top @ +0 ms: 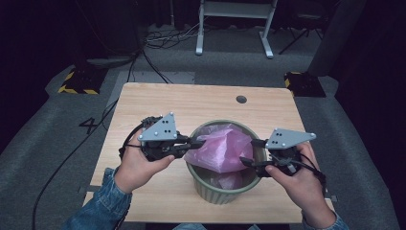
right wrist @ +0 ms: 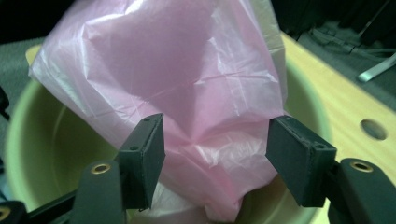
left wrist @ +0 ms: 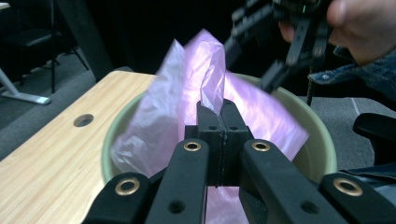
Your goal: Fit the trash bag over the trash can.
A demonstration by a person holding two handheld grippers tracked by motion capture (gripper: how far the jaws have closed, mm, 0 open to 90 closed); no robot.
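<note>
A pink bag (top: 224,148) sits in a green bin (top: 225,189) on a wooden table (top: 191,100). The bag pokes up out of the bin and is crumpled, not yet spread over the rim.

The left gripper (top: 195,143) has its jaws pressed together on a fold of the bag. In the left gripper view you can see the thin pink plastic (left wrist: 212,88) rising straight up from between the two black tips, so it is pinching the bag on the left side of the bin.

The right gripper (top: 253,152) is on the other side, at the right rim. Its jaws are spread wide, and in the right gripper view the bag (right wrist: 187,93) bulges just past and between the two pads (right wrist: 144,154). The pads do not press on it (there is a gap on each side).

So the bag lies between the two grippers, with one on each side of the bin. The bag stands up tall, leaning a bit to the left, toward the gripper that holds it. The right gripper is the free one, and the bag is right in front of its open jaws. I think the next move is for it to go a little forward and close on the plastic, so both sides can be pulled out to the rim.

Count: one bag, one bin, one table, two grippers and two hands. The table has one small round hole (top: 241,99) near its far edge.
</note>
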